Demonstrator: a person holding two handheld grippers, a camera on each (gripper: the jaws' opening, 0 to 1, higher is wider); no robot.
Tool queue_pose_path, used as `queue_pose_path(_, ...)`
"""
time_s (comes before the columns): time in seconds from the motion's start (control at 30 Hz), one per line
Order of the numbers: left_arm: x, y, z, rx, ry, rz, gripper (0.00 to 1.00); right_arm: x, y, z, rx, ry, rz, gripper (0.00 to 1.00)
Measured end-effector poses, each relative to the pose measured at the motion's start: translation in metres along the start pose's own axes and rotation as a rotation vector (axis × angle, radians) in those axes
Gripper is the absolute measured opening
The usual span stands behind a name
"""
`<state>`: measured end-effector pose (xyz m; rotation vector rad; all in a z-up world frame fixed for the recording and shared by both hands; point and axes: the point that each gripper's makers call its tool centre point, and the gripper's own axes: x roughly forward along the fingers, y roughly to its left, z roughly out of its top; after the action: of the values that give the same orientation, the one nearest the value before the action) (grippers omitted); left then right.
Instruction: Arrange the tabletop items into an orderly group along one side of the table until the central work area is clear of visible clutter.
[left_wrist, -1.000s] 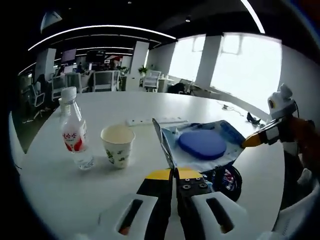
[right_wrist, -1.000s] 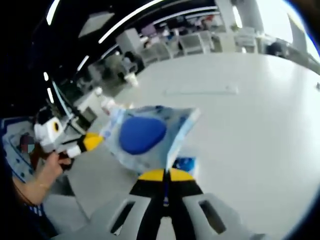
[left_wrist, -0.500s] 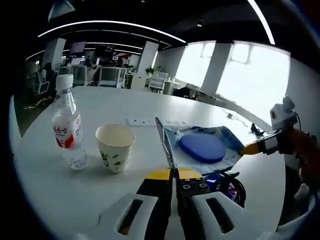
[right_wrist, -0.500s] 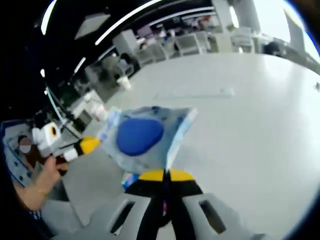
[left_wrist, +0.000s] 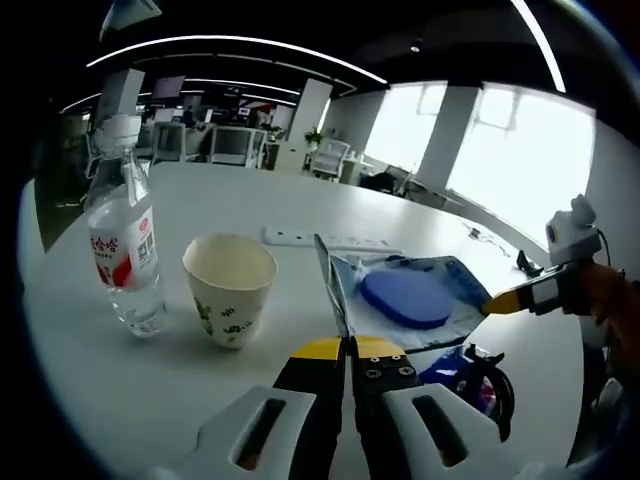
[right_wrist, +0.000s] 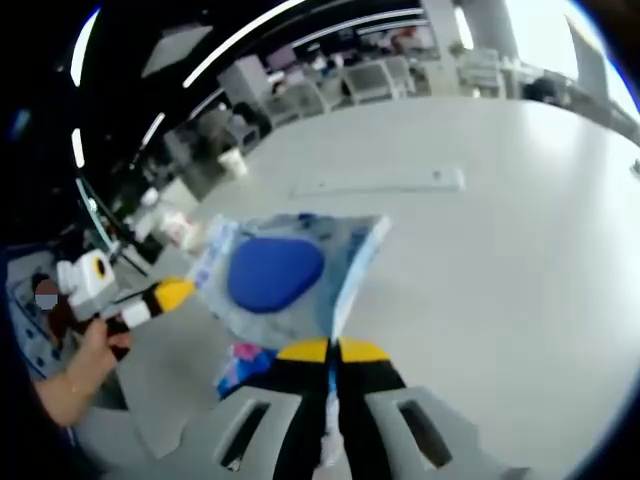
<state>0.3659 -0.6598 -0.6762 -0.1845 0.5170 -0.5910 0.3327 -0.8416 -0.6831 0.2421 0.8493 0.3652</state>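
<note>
Clear plastic bag (left_wrist: 415, 300) with a blue disc inside hangs stretched between both grippers, above the white table (left_wrist: 120, 380). Left gripper (left_wrist: 349, 348) pinches one edge with jaws closed; right gripper (right_wrist: 331, 351) clamps the opposite edge. Left of the left gripper stand a paper cup (left_wrist: 230, 290) and, beyond it, a water bottle (left_wrist: 122, 250). A dark colourful object (left_wrist: 475, 375) lies under the bag, and a white power strip (left_wrist: 330, 241) lies farther ahead.

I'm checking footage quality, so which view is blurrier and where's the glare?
Right gripper view: softer overall, the packet and the table smeared. Left gripper view: sharper, the bottle label and the cup crisp; windows blown out at upper right.
</note>
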Motion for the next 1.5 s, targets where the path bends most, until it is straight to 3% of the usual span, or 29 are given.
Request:
queue_pose_path(0.83,0.037,0.024,-0.018,-0.113,0.008,0.052,0.01,0.043,-0.026,0.003,0.02,0.037,-0.001,0.0)
queue_pose_path(1.07,0.043,0.036,-0.022,-0.166,0.006,0.094,0.01,0.05,-0.021,0.0,0.025,0.046,0.021,0.0)
queue_pose_path(1.4,0.042,0.038,-0.025,-0.181,0.019,0.105,0.01,0.054,-0.022,-0.005,0.021,0.055,0.01,0.0)
queue_pose_path(1.5,0.04,0.036,-0.026,-0.134,0.036,0.118,0.01,0.054,-0.022,-0.006,0.032,0.053,0.006,0.0)
